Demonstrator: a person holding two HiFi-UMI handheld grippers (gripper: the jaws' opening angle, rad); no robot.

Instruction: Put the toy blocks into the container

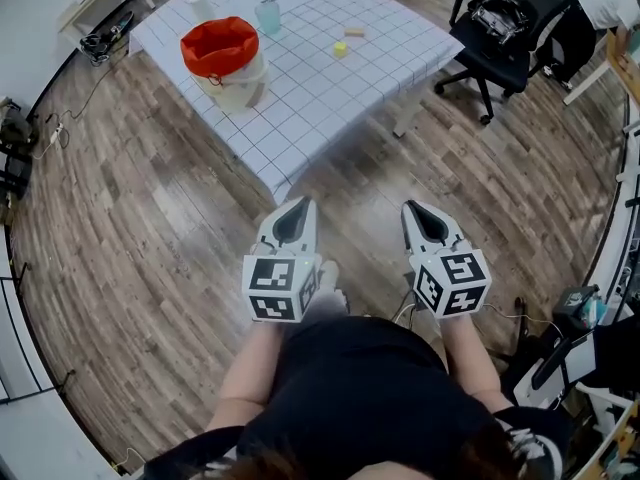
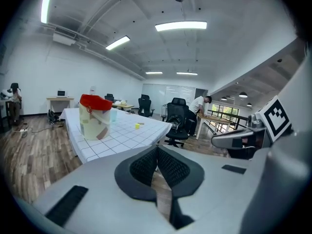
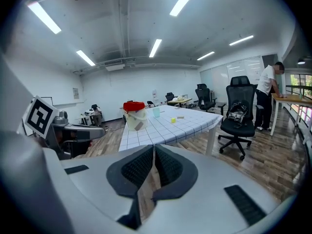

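Person [image 1: 350, 398]: black top, lowest in the head view, both forearms reaching forward.
Left gripper [image 1: 300, 205]: jaws closed tip to tip, nothing between them; held over the wood floor [image 1: 150, 228], short of the table.
Right gripper [image 1: 412, 208]: jaws together at the tips, nothing held; beside the left one, also over the floor.
Table [image 1: 330, 108]: white checked cloth, ahead of both grippers.
Container [image 1: 225, 60]: cream tub with red liner, upright on the table's left part.
Yellow block [image 1: 340, 49]: on the cloth, right of the container, apart from it.
Tan block [image 1: 354, 32]: just beyond the yellow one.
Cup [image 1: 268, 16]: pale green, behind the container.
Chair [image 1: 505, 23]: black, right of the table.
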